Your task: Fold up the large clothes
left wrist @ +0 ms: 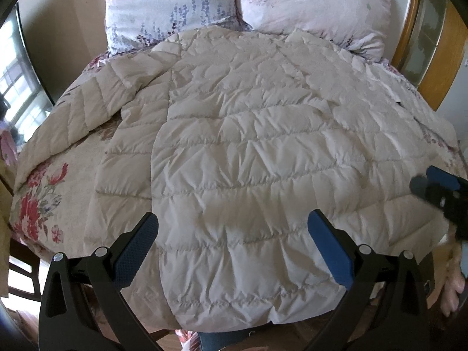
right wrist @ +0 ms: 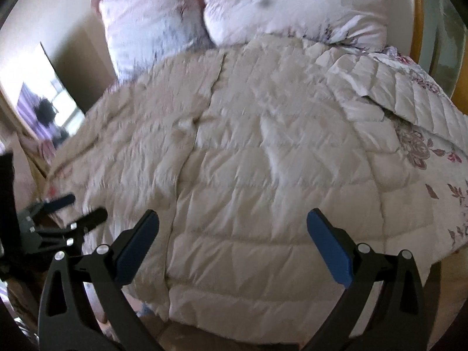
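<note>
Now I'm holding the left gripper and right gripper spread wide, gripping nothing, above the cream quilted down jacket lying on the floral bedspread, its near hem reaching between both jaws; the right view is blurring.

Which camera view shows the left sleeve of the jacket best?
The left wrist view. There the sleeve lies in sharp focus, spread out over the floral bedspread. The right wrist view is blurred on that side, and that edge of the jacket cannot be made out as a sleeve.
</note>
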